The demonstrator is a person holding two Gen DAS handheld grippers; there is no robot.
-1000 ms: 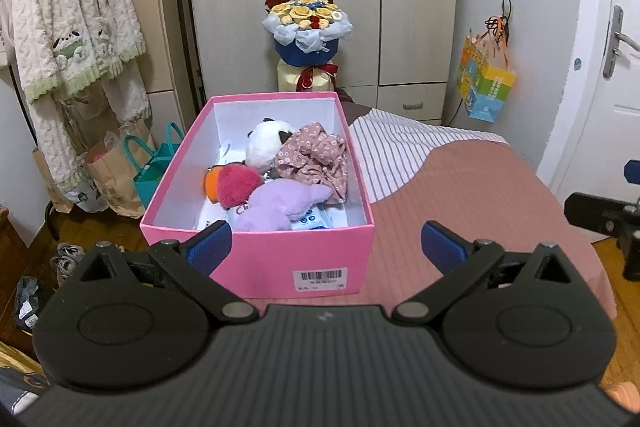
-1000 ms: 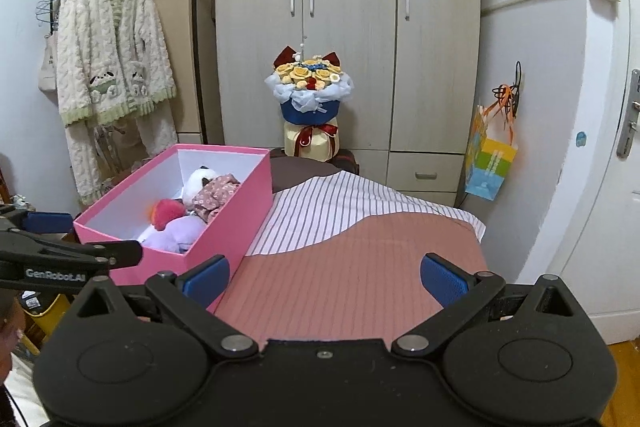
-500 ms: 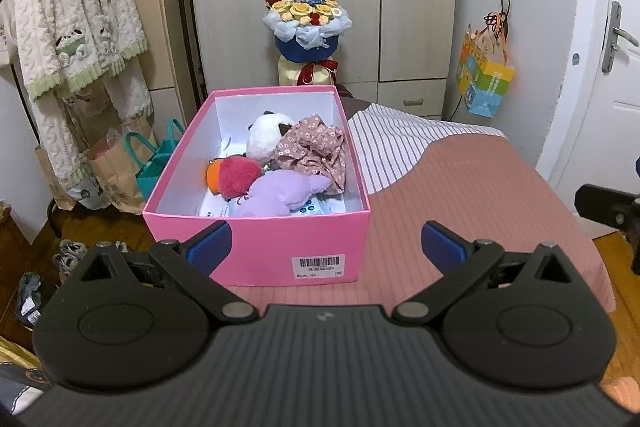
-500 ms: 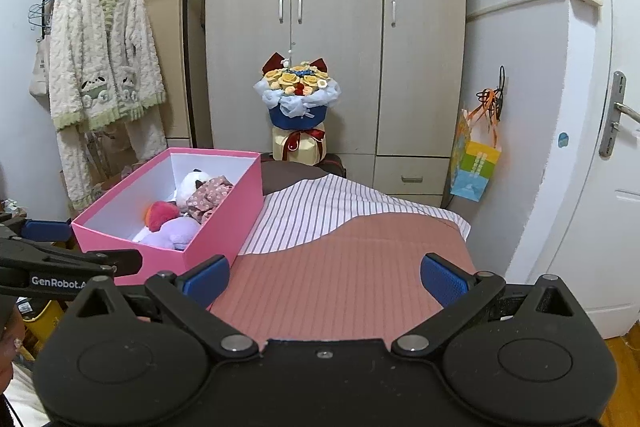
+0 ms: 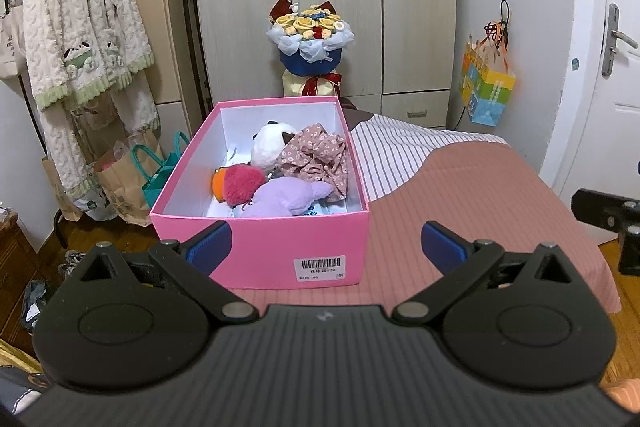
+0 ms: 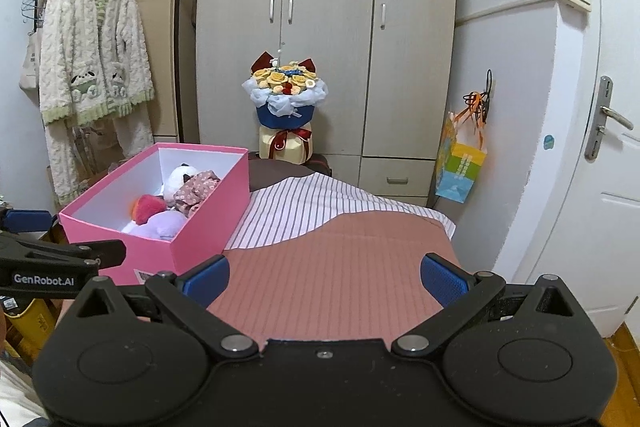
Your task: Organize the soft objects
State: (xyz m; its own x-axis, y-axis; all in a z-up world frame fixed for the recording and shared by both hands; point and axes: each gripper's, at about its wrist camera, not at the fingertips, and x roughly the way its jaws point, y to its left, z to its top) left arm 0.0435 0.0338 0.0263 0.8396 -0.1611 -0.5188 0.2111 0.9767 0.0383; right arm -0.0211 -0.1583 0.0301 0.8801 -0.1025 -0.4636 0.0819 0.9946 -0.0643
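soft toys [image 5: 280,183] already packed in pink box [image 5: 260,251]; left gripper [image 5: 326,247] and right gripper [image 6: 324,277] spread wide, nothing held, bed looks cleared so task pretty much done, only pulling back needed

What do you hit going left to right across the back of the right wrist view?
Cream robe → pink box → flower bouquet → colourful gift bag → door handle.
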